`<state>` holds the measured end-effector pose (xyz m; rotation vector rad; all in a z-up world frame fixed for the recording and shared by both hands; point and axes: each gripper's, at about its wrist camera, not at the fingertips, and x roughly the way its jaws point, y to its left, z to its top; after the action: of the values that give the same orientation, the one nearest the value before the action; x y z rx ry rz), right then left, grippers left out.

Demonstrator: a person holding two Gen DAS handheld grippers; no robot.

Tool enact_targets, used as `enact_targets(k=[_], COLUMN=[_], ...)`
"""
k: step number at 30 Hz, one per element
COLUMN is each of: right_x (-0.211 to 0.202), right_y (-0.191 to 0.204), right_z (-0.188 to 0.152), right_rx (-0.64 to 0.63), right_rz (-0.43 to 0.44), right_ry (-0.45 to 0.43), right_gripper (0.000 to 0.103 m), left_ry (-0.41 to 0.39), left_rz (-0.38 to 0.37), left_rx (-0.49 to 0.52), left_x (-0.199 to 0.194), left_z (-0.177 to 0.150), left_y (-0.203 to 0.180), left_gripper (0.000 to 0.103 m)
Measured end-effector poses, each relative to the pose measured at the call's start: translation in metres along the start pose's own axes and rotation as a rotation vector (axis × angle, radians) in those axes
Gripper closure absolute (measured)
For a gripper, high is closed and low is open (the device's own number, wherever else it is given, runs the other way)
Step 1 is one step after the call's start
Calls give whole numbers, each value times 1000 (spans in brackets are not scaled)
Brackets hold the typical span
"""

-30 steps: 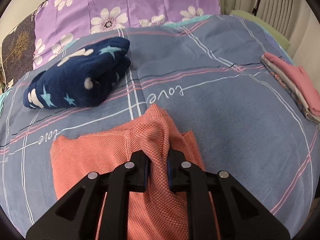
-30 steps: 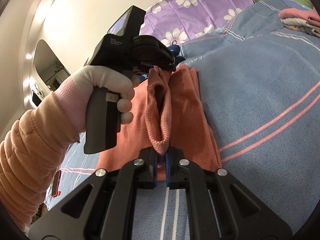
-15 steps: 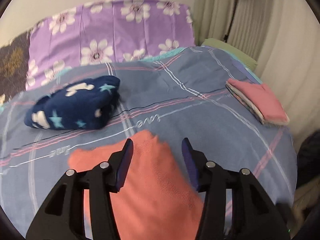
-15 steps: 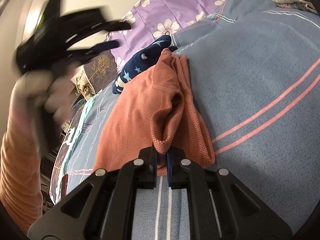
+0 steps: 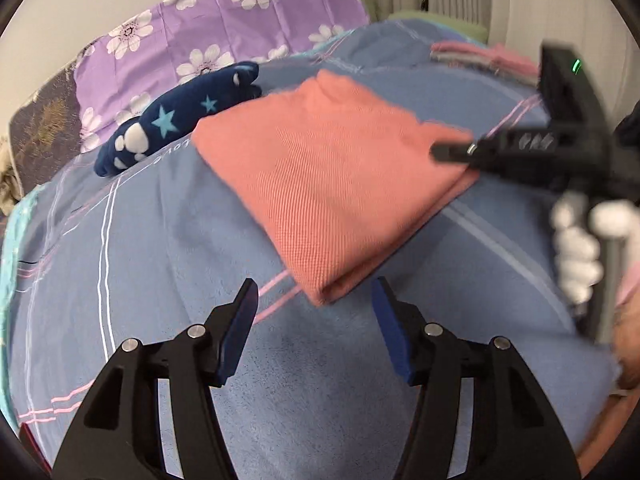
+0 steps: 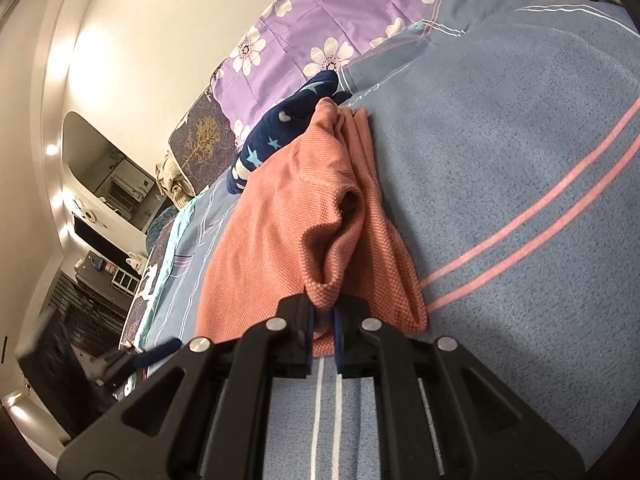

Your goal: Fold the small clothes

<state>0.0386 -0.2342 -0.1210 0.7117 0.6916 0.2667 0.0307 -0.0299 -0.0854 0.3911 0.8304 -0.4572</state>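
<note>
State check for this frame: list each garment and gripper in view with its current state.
Orange garment: partly folded, lying on the bed.
Navy star garment: bundled, beside the orange one.
Pink stack: folded, far corner.
Left gripper: jaws opening, nothing between them.
Right gripper: shut on the orange garment's edge.

You see a coarse-knit orange garment [image 5: 332,184] on a matt, fleecy blue bedspread [image 5: 168,264]; the star-print bundle [image 5: 176,120] looks plush.

Left tongs [image 5: 314,306] released orange garment [image 5: 336,184]; jaws opening.
</note>
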Motion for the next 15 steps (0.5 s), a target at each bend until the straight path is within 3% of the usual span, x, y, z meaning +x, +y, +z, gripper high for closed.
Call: enact_targets(k=[3, 7, 11, 15], right_x=[-5, -10, -13, -10], right_y=[3, 10, 6, -5], right_z=[0, 0, 2, -3], right_rx=[-12, -36, 4, 59], right_rz=[1, -7, -31, -76], right_ry=[-24, -42, -52, -1], right_gripper=[96, 97, 98, 98], left_ry=[-25, -71, -45, -36], left_rz=[89, 74, 185, 173], left_rx=[-22, -126, -83, -109], left_x=[8, 5, 14, 14], left_z=[3, 8, 1, -6], left_y=[-1, 9, 3, 7], left_gripper=[43, 44, 43, 43])
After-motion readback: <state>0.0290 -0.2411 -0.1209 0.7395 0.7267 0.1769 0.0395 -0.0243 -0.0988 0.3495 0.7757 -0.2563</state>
